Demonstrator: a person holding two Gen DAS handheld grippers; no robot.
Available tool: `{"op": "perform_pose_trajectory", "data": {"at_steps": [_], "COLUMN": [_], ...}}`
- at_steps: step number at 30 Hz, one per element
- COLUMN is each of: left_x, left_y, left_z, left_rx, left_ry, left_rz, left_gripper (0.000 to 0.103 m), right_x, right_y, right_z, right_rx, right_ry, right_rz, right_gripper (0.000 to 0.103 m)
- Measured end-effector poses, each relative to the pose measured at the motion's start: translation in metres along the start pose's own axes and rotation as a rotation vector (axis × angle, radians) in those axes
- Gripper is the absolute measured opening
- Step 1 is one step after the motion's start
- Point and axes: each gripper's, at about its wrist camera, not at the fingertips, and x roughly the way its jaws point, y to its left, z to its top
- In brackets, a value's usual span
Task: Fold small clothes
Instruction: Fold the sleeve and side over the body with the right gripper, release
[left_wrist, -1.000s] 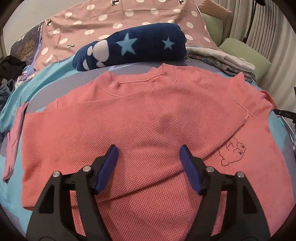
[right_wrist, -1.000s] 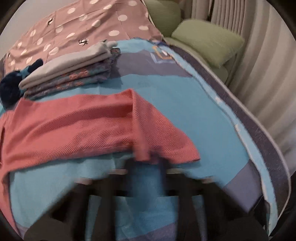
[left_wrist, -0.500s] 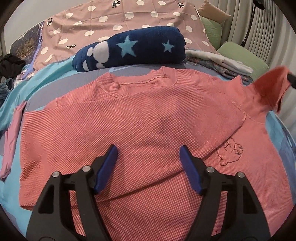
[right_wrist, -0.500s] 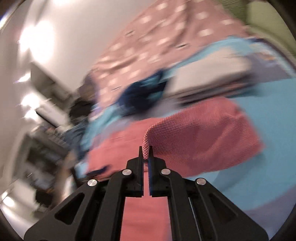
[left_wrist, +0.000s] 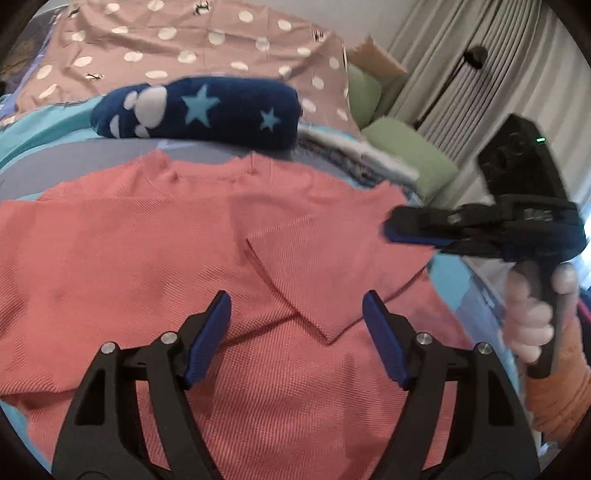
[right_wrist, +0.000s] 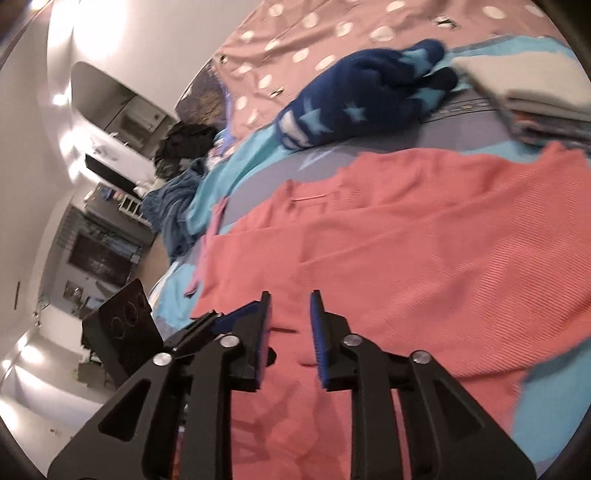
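Note:
A coral-pink waffle-knit shirt (left_wrist: 147, 258) lies flat on the bed, neckline toward the pillows. Its right sleeve (left_wrist: 332, 266) is folded inward over the body. My left gripper (left_wrist: 295, 332) is open and empty, hovering over the shirt's lower middle. My right gripper (right_wrist: 290, 325) is open with a narrow gap and holds nothing; in the left wrist view it (left_wrist: 391, 229) sits at the shirt's right edge beside the folded sleeve. The shirt also fills the right wrist view (right_wrist: 424, 258).
A navy star-patterned roll (left_wrist: 207, 110) lies behind the shirt. A stack of folded clothes (left_wrist: 351, 155) and green pillows (left_wrist: 410, 158) sit at the back right. A small pink garment (right_wrist: 207, 243) lies at the shirt's far side. The bedsheet (right_wrist: 546, 424) is turquoise and grey.
The right gripper carried the right sleeve up and inward over the shirt, then opened and let it go. The left gripper shifted slightly but stayed open.

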Motion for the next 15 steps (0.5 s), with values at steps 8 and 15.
{"op": "perform_pose_trajectory", "data": {"at_steps": [8,15], "left_x": [0.035,0.006], "left_y": [-0.013,-0.041], "left_z": [0.019,0.042], "left_rx": [0.031,0.105], "left_ry": [0.091,0.001], "left_rz": [0.069,0.057], "left_gripper": [0.023,0.008], "right_x": [-0.063,-0.076], "right_y": [-0.036,-0.078], "right_z": [-0.035,-0.054], "right_rx": [-0.071,0.0], "right_ry": [-0.154,-0.194], "right_rz": [-0.287,-0.395], "right_gripper": [0.036,0.037]}}
